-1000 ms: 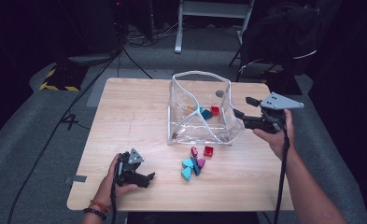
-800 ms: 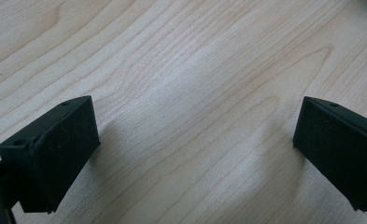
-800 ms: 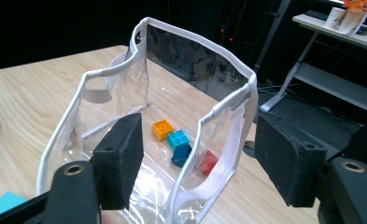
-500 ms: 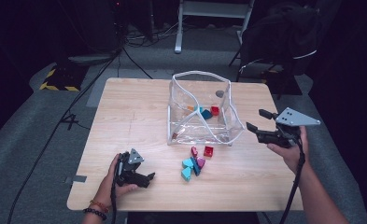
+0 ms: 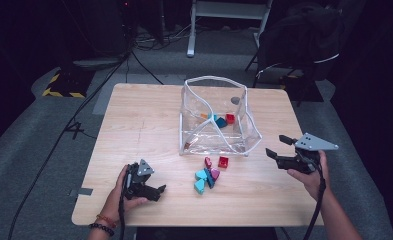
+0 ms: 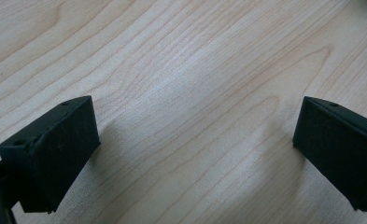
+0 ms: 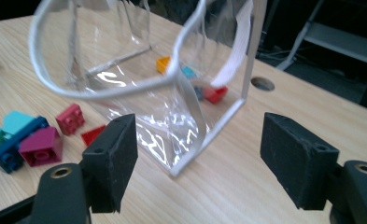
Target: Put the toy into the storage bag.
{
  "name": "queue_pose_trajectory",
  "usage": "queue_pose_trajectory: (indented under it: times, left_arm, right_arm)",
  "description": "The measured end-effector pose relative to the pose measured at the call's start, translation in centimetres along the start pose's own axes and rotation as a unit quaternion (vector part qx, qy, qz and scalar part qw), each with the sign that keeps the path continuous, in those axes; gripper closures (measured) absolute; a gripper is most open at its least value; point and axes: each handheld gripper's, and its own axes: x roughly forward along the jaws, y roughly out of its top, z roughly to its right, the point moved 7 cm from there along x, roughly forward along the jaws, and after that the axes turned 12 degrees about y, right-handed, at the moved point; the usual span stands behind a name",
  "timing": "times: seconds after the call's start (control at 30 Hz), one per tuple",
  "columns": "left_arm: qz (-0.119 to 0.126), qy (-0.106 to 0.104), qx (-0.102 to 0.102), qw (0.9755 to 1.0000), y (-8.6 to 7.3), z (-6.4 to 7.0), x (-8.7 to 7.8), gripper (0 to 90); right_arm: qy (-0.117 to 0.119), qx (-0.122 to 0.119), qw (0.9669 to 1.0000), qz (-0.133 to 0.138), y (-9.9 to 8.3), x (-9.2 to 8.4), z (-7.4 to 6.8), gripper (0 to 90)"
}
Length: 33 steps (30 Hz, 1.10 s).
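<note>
Right claw (image 5: 277,146) has dropped from the bag (image 5: 216,117) rim to just off its right wall, near the worktop (image 5: 134,120) edge; jaws have just been opening, wide, nothing between. Bricks (image 5: 209,174) lie loose before the bag. Left claw (image 5: 156,192) unmoved, wide open, empty.

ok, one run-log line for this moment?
left tongs: open, empty, near table | right tongs: open, empty, jaws just widened, beside clear bag | loose bricks: on table
</note>
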Motion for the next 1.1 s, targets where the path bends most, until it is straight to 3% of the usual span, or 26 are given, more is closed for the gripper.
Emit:
queue_pose_trajectory:
  times: [0.2, 0.5, 0.63, 0.83, 1.1]
  left_arm:
    - [0.000, 0.002, -0.001, 1.0000, 0.0, 0.0, 0.0, 0.5]
    - [0.001, 0.002, 0.004, 1.0000, 0.0, 0.0, -0.1, 0.5]
    - [0.009, -0.007, 0.010, 0.9999, 0.0, 0.3, -0.3, 5.6]
    - [0.008, -0.001, 0.002, 1.0000, -0.1, 0.5, -0.4, 6.7]
    - [0.008, 0.002, -0.002, 1.0000, -0.1, 0.5, -0.4, 7.1]
  right_arm:
    - [-0.017, 0.027, 0.9985, -0.045, -3.7, 0.6, 1.4, 25.1]
    - [-0.025, 0.048, 0.9954, -0.080, -7.8, 1.1, 2.3, 25.5]
    - [-0.019, 0.055, 0.9945, -0.087, -8.9, 1.6, 2.1, 25.6]
    - [-0.012, 0.074, 0.9927, -0.095, -10.2, 2.6, 1.9, 25.7]
    - [0.006, 0.078, 0.9902, -0.115, -11.3, 3.4, 1.2, 26.1]
